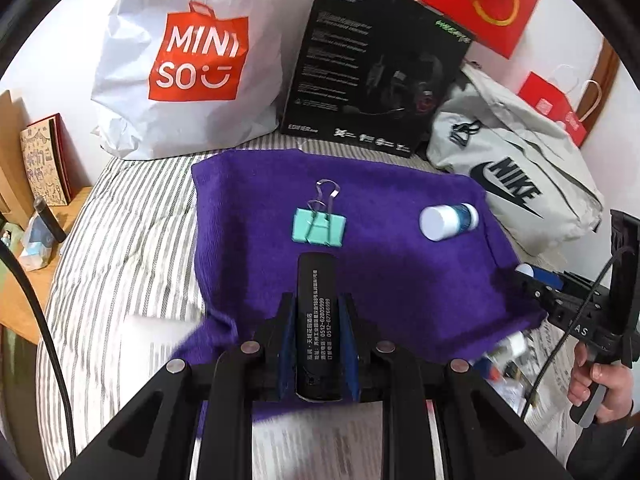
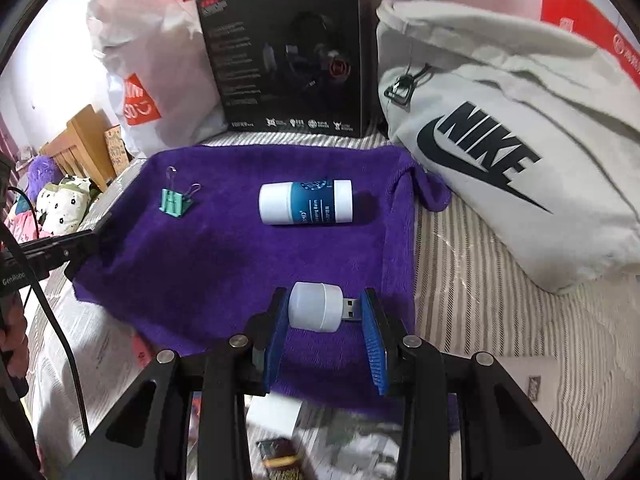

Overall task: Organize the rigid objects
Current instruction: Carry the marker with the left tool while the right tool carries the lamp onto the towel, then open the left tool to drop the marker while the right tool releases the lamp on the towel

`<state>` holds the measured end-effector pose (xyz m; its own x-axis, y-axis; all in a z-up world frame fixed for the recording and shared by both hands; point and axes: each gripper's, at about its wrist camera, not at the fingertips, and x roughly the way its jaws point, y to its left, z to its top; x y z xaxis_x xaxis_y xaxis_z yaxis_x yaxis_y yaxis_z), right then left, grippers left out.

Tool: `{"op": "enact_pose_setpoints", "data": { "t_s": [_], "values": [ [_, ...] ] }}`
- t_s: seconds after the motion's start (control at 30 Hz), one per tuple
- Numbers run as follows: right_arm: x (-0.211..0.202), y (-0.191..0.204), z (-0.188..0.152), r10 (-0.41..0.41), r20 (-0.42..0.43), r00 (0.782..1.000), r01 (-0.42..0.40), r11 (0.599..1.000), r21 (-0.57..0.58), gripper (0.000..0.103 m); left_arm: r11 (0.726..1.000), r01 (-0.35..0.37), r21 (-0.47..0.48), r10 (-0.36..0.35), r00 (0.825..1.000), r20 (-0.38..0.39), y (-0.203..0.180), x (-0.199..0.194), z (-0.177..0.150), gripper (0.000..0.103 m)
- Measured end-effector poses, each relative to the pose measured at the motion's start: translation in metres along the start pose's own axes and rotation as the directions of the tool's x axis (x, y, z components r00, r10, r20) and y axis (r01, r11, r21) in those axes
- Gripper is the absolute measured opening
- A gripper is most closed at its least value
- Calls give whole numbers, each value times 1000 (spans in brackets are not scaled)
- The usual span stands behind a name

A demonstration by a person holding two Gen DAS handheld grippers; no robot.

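My left gripper [image 1: 317, 304] is shut on a black cylinder with white print [image 1: 317, 320], held lengthwise over the near edge of a purple towel [image 1: 400, 280]. My right gripper [image 2: 326, 306] is shut on a small white USB lamp [image 2: 318, 307], gripped end to end above the towel [image 2: 224, 264]; the same gripper shows at the right of the left wrist view [image 1: 532, 274]. A mint green binder clip [image 1: 320, 229] [image 2: 174, 200] and a white bottle with a blue label [image 1: 447, 221] [image 2: 306, 202] lie on the towel beyond both grippers.
A striped bed sheet [image 1: 120, 248] lies under the towel. At the back stand a white Miniso bag [image 1: 188, 60], a black headset box [image 1: 376, 64] and a grey Nike bag [image 2: 520, 148]. Papers and small items [image 2: 280, 456] lie near the front edge. A wooden shelf [image 1: 36, 208] is at left.
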<state>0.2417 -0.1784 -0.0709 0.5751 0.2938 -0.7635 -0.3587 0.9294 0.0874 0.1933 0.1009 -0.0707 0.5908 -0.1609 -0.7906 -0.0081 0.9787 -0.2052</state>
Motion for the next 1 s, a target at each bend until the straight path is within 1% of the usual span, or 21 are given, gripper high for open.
{"op": "enact_pose_setpoints", "data": {
  "t_s": [0.1,0.3,0.5,0.67,0.73,0.8,0.93,1.0],
  "values": [
    [15,-3,7,-7,-15,1000,7,1000,-11,36,999,-38,4,38,999,-7,2,15,8,21],
    [41,-3,21,-20,-46,999,18,999,-46,36,999,-48,-21,47,998,-31,6,39,16,21],
    [59,1,32,-31,-75,997,26,997,-68,36,997,-77,-3,77,996,-49,5,52,17,21],
    [68,6,33,-43,-93,995,36,996,-79,36,995,-97,22,98,994,-50,1,56,18,21],
    [68,7,33,-51,-88,995,43,995,-88,36,994,-107,36,109,993,-54,-2,59,18,21],
    [69,7,34,-49,-91,995,41,995,-86,36,990,-127,58,130,990,-55,-7,62,19,21],
    [69,7,34,-44,-91,995,35,995,-95,36,988,-136,67,140,989,-53,-10,63,19,21],
    [69,7,34,-40,-92,995,30,995,-99,37,988,-135,71,140,989,-58,-12,62,18,24]
  ]
}}
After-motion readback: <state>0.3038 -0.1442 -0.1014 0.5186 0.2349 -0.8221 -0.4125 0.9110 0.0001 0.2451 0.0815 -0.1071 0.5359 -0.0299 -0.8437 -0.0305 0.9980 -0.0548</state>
